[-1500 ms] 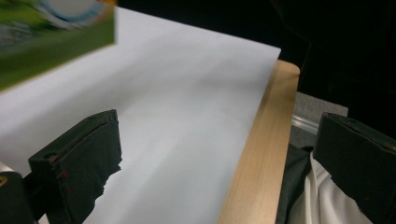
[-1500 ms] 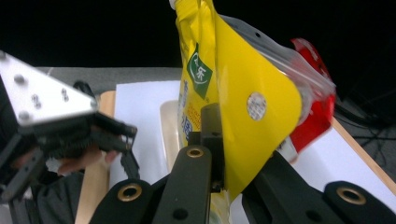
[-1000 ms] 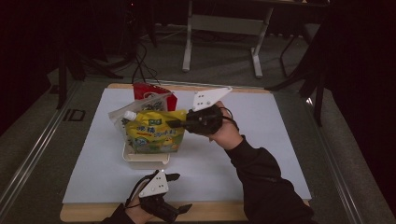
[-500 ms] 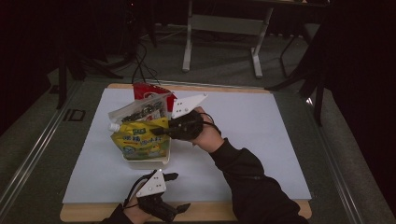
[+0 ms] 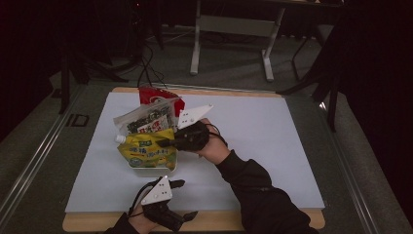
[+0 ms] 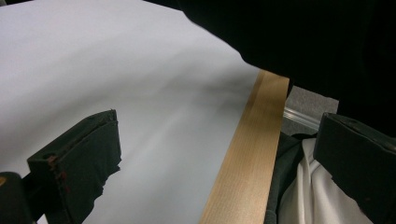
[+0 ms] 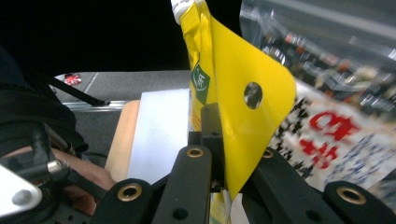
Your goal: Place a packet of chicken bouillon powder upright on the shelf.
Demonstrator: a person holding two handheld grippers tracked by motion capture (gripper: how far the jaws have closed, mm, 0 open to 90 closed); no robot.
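A yellow spouted pouch [image 5: 146, 150] hangs at the front of a small pale container [image 5: 152, 169], and my right gripper [image 5: 164, 143] is shut on its right edge. In the right gripper view the black jaws pinch the yellow pouch [image 7: 238, 93] at its lower corner, my right gripper [image 7: 223, 156] pointing along it. A clear printed packet [image 5: 143, 119] and a red packet [image 5: 152, 95] stand behind it. My left gripper [image 5: 187, 199] rests near the table's front edge, open with nothing between its jaws, as the left gripper [image 6: 219, 158] view confirms.
A white sheet [image 5: 272, 146] covers the table, with a wooden front edge [image 6: 252, 154]. The printed packet [image 7: 336, 130] stands right behind the pouch. A dark sleeve [image 5: 263, 195] crosses the front right. Metal stand legs [image 5: 229, 29] rise beyond the table.
My right gripper has moved left and down with the yellow pouch, bringing it lower against the container's front. The left gripper has stayed where it was.
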